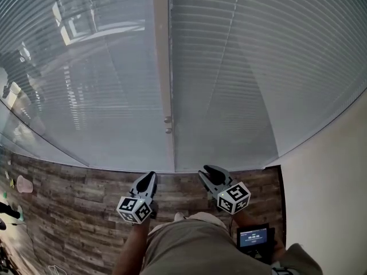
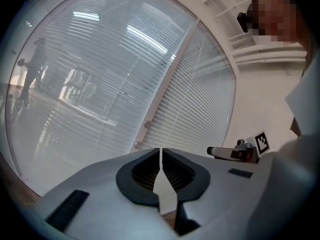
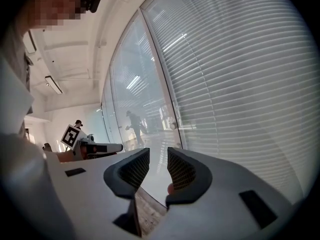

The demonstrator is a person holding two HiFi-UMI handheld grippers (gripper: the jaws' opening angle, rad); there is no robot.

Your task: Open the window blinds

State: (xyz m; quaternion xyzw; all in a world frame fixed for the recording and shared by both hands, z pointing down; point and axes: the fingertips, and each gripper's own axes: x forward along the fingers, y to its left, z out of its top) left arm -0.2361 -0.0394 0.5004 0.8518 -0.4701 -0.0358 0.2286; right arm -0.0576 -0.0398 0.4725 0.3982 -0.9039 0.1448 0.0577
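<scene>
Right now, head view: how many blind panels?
2. The left blind hangs left of the post; the right blind hangs right of it. More may lie past the picture's edges.

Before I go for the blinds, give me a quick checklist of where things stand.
1. Right hand-held gripper open and empty: ok.
2. Left hand-held gripper open: not ok, jaws shut, nothing held.
3. Blinds opened: not ok, slats closed on both panes.
4. Control in sight: cannot tell; two small knobs sit on the centre frame.
5. Both hand-held grippers at the window: not ok, both short of it.
</scene>
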